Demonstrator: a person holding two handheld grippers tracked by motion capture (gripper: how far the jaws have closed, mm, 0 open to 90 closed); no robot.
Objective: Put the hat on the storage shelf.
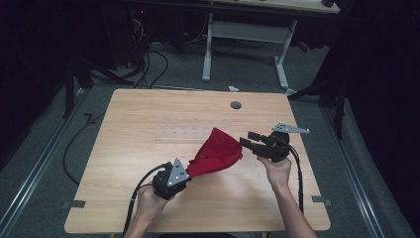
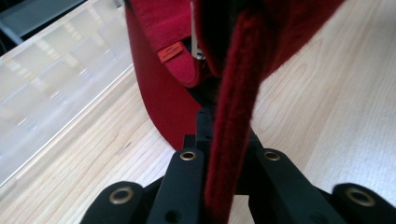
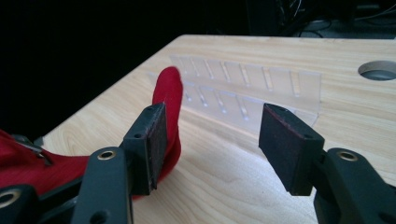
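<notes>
High view: a light wooden table point(image 1: 148, 208) carries a clear plastic rack point(image 1: 183, 133) lying flat at its middle, with a red cloth point(image 1: 215, 152) just in front of it — bunched, rising to a peak. The left gripper point(image 1: 185, 173) has its jaws clenched on the cloth's lower edge. The right gripper point(image 1: 251, 140) sits just beside the cloth's right side, jaws spread wide and holding nothing. A round grommet hole point(image 1: 236, 105) lies near the far edge.
</notes>
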